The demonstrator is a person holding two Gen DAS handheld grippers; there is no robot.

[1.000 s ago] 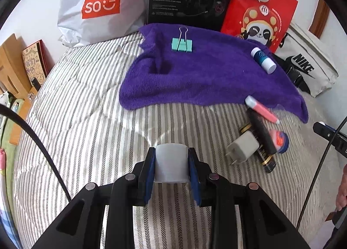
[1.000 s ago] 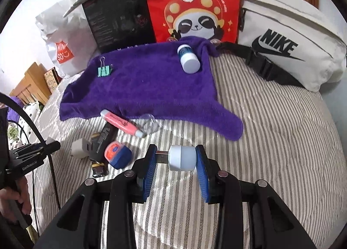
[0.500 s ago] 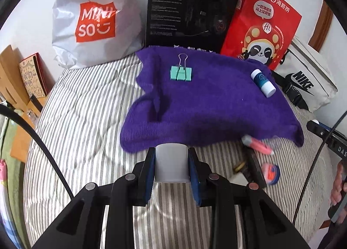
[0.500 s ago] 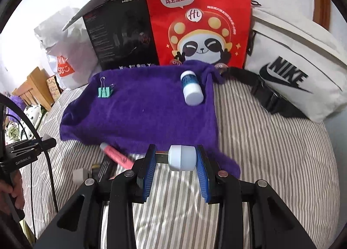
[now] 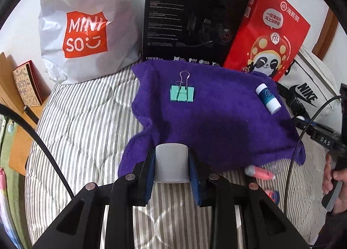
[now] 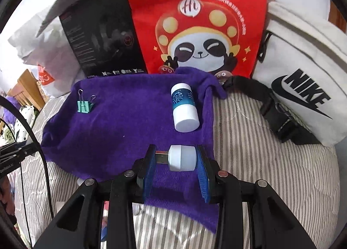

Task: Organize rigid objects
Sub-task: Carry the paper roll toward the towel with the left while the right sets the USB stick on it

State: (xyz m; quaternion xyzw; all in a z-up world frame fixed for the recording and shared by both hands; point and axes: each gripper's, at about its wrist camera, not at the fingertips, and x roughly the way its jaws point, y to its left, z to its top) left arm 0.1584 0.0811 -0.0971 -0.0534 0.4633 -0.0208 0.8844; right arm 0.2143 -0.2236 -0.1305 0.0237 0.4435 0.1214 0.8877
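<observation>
My left gripper (image 5: 171,163) is shut on a small grey-white block (image 5: 171,162) and holds it over the near edge of the purple towel (image 5: 216,118). My right gripper (image 6: 176,159) is shut on a white USB plug light (image 6: 181,157), above the towel's near right part (image 6: 130,129). On the towel lie a green binder clip (image 5: 181,93), also in the right wrist view (image 6: 83,105), and a blue-and-white bottle (image 5: 268,98), also in the right wrist view (image 6: 184,108). A pink tube (image 5: 259,173) lies just off the towel's near edge.
Behind the towel stand a white Miniso bag (image 5: 84,29), a black box (image 5: 195,16) and a red panda bag (image 6: 195,21). A white Nike bag (image 6: 303,88) with a black strap lies at the right. The striped bedding (image 5: 86,129) falls off at the left.
Both grippers have moved forward toward the towel, each still holding its object. The loose items near the towel's near edge have slid out of view beneath them.
</observation>
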